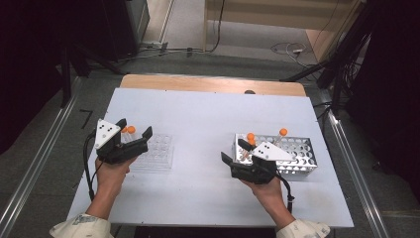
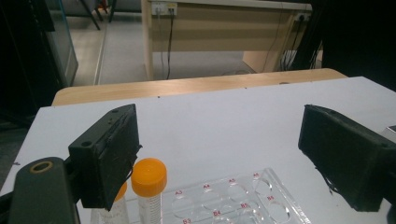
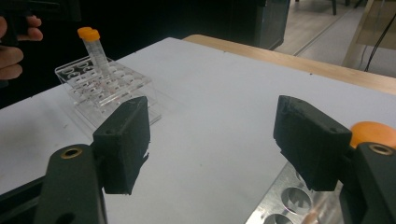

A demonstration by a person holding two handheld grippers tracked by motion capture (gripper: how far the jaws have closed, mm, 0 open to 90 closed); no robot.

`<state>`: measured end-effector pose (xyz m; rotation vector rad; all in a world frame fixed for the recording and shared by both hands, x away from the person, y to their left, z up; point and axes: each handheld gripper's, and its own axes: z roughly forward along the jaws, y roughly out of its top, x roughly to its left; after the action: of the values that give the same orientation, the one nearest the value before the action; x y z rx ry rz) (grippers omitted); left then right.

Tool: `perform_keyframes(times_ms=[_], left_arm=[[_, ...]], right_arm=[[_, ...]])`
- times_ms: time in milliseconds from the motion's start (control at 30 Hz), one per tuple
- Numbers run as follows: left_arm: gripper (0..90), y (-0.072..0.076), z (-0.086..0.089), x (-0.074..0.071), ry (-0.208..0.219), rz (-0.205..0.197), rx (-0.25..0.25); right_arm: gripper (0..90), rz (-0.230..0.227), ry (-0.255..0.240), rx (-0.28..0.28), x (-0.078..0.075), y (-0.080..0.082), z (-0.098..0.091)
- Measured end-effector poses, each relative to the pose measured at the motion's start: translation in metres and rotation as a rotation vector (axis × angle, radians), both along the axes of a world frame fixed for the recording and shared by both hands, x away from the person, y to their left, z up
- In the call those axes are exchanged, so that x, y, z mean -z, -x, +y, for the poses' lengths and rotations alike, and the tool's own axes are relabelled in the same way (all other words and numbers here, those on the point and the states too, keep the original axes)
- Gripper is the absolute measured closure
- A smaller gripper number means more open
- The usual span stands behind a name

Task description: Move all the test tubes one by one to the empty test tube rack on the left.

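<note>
On the smooth white table (image 1: 198, 124), both hand-held grippers (image 1: 133, 135) (image 1: 233, 151) gape over clear and metal racks.

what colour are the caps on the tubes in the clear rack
Orange. The cap shows best in the left gripper view, on a tube standing in the clear rack.

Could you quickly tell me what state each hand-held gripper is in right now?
Left hand-held gripper: open, holding nothing, above the clear rack.
Right hand-held gripper: open, holding nothing, beside the metal rack.
</note>
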<state>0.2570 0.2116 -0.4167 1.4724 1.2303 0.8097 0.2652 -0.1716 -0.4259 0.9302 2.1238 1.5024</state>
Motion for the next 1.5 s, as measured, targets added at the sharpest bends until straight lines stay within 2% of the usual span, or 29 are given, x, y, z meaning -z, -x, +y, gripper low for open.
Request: perform_keyframes(times_ms=[333,800,933,1233,1367,1500], left_arm=[[12.5,0.0,0.0,0.0,0.0,0.001,0.004],[12.5,0.001,-0.003,0.001,-0.002,0.004,0.013],[12.5,0.001,-0.003,0.001,-0.003,0.004,0.013],[12.5,0.001,-0.003,0.001,-0.004,0.004,0.015],[12.5,0.001,-0.004,0.001,-0.003,0.004,0.015],[12.5,0.0,-0.004,0.002,-0.003,0.007,0.017]], right_arm=[[25.7,-0.015,-0.004,0.027,-0.003,0.005,-0.019],[26.0,-0.031,-0.01,0.109,-0.004,0.009,-0.049],[26.9,-0.044,-0.01,0.157,0.007,0.007,-0.052],[31.1,-0.033,-0.004,0.216,0.03,-0.001,-0.051],[33.9,-0.041,0.016,0.229,0.039,-0.003,-0.047],[36.6,-0.067,0.036,0.231,0.046,-0.004,-0.041]])
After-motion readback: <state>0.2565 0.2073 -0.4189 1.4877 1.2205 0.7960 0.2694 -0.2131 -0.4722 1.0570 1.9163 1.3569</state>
